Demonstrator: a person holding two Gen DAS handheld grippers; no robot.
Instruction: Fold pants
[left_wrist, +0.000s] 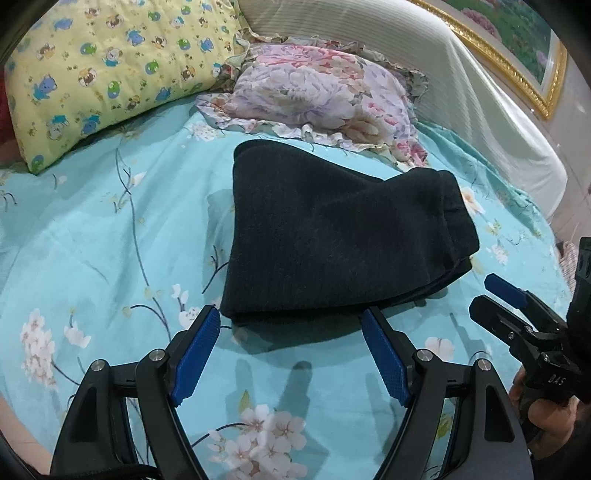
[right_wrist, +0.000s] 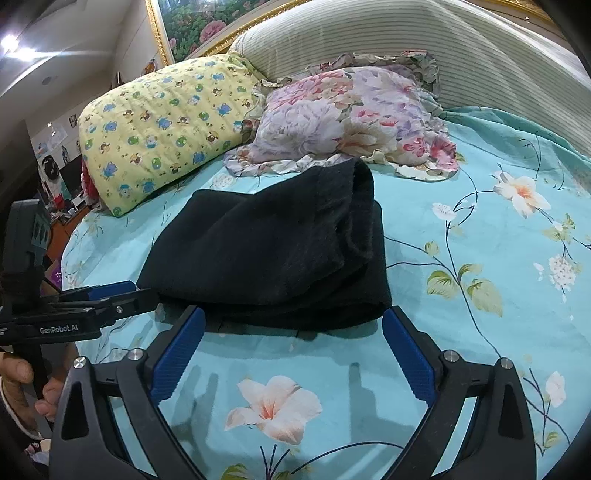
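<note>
The black pants (left_wrist: 332, 236) lie folded into a thick bundle on the turquoise flowered bed sheet (left_wrist: 110, 240). My left gripper (left_wrist: 291, 312) is open just short of the bundle's near edge, its blue pads apart with nothing between them. My right gripper (right_wrist: 294, 314) also stands wide open at the near edge of the pants (right_wrist: 277, 251) and holds nothing. Each gripper shows in the other's view: the right gripper (left_wrist: 487, 295) beside the bundle's right corner, the left gripper (right_wrist: 140, 290) at its left corner. A hand grips each handle.
A yellow cartoon-print pillow (left_wrist: 110, 66) and a floral ruffled pillow (left_wrist: 325, 85) lie behind the pants. A striped padded headboard (left_wrist: 461, 81) and a gold-framed picture (left_wrist: 517, 55) stand beyond. The bed's left edge (right_wrist: 70, 266) drops toward cluttered furniture.
</note>
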